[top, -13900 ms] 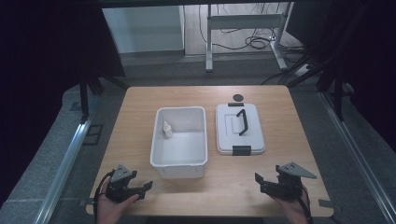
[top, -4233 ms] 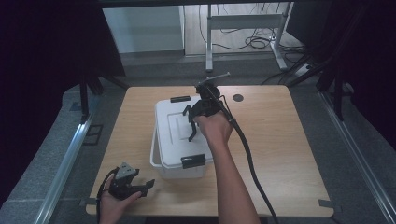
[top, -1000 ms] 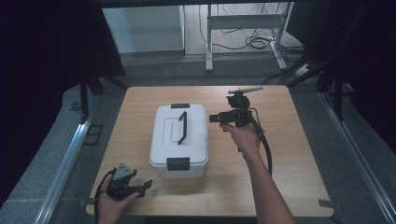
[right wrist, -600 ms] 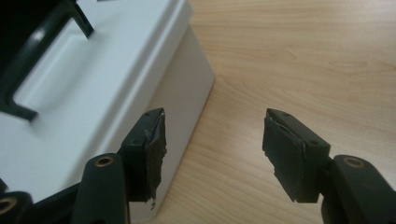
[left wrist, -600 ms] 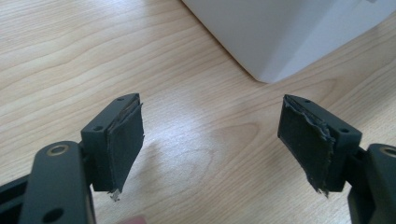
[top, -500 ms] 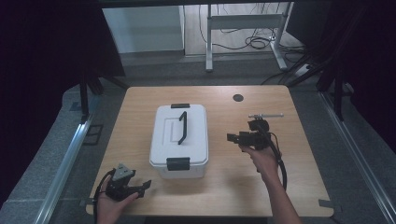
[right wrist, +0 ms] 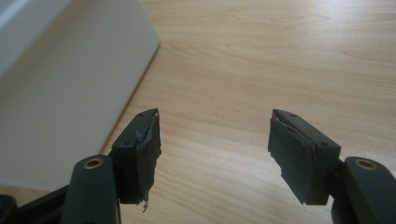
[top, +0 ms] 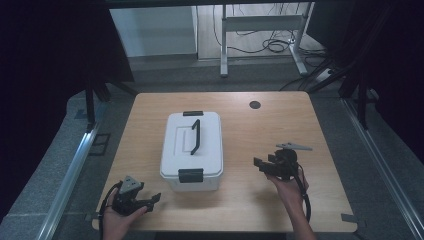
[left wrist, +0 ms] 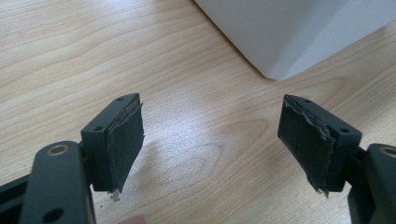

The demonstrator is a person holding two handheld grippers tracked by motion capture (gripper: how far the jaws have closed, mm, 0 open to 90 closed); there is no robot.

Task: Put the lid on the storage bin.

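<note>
A white plastic box [top: 192,150] with its lid on and a black handle [top: 195,136] sits in the middle of the wooden table [top: 240,120]; black latches close both short ends. My right gripper [top: 258,164] is low over the table to the right of the box, its jaws pointing at the box's side. Those jaws have just been opening and stand open with nothing between them [right wrist: 212,154]; the box wall [right wrist: 60,88] fills the left of the right gripper view. My left gripper [top: 152,199] rests at the front left corner, open and empty [left wrist: 210,140], with a box corner [left wrist: 289,37] ahead.
A small dark round hole [top: 255,104] marks the table's far right. Bare wood lies right of the box and along the front edge. Beyond the table are a metal frame [top: 260,30] and cables on the floor.
My right hand has come down and back toward the front of the table, away from the box lid, and its jaws have spread wider. The left hand has kept still.
</note>
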